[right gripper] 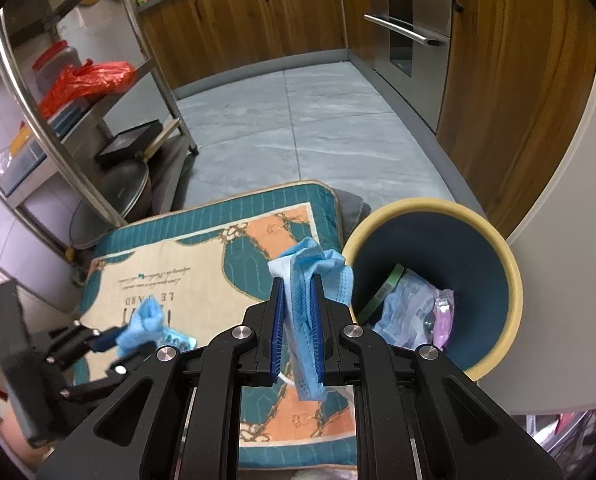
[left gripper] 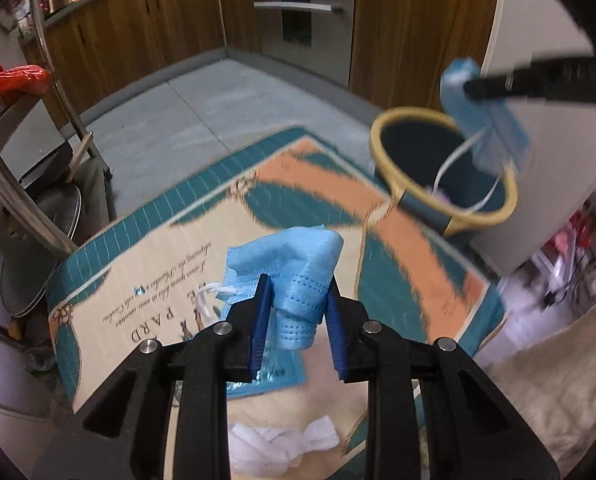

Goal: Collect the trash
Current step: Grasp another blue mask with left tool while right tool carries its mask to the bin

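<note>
My left gripper (left gripper: 298,312) is shut on a crumpled blue face mask (left gripper: 294,268) and holds it above the patterned mat (left gripper: 158,280). It also shows in the right wrist view (right gripper: 138,336) at the lower left. My right gripper (right gripper: 297,312) is shut on a second blue face mask (right gripper: 310,280), just left of the round bin (right gripper: 510,280) with a yellow rim. In the left wrist view that mask (left gripper: 486,120) hangs over the bin (left gripper: 378,140), its white loops dangling. The bin holds several pieces of trash (right gripper: 414,312).
A crumpled white tissue (left gripper: 282,444) lies on the mat under my left gripper. A steel shelf rack (right gripper: 78,120) with pans and a red bag (right gripper: 90,80) stands at left. Wooden cabinets (right gripper: 258,8) and an oven (right gripper: 406,20) line the far side.
</note>
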Tool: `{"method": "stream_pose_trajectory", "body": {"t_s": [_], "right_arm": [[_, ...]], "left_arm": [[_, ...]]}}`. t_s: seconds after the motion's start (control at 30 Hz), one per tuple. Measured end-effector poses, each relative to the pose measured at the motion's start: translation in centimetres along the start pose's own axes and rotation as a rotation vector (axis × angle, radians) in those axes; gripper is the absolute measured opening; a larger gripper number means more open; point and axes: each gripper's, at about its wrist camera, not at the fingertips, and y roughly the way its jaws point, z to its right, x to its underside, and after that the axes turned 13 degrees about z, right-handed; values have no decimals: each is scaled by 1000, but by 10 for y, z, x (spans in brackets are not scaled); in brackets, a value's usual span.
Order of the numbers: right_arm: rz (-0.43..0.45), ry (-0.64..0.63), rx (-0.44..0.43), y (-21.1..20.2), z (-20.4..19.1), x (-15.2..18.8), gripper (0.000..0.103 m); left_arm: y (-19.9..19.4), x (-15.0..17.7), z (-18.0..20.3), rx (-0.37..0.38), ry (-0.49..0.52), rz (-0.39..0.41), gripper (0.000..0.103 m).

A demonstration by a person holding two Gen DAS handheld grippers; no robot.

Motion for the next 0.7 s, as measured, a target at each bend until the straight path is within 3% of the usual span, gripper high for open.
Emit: {"method": "stream_pose_trajectory", "body": {"t_s": [0.47,0.7], "right_arm": [[11,35,13,-1,13,-1,14],[20,65,10,-4,24,-2,14]], "left_arm": [[-32,-38,8,86,-54,159,26],[-40,-48,12,128,-93,198,26]]}}
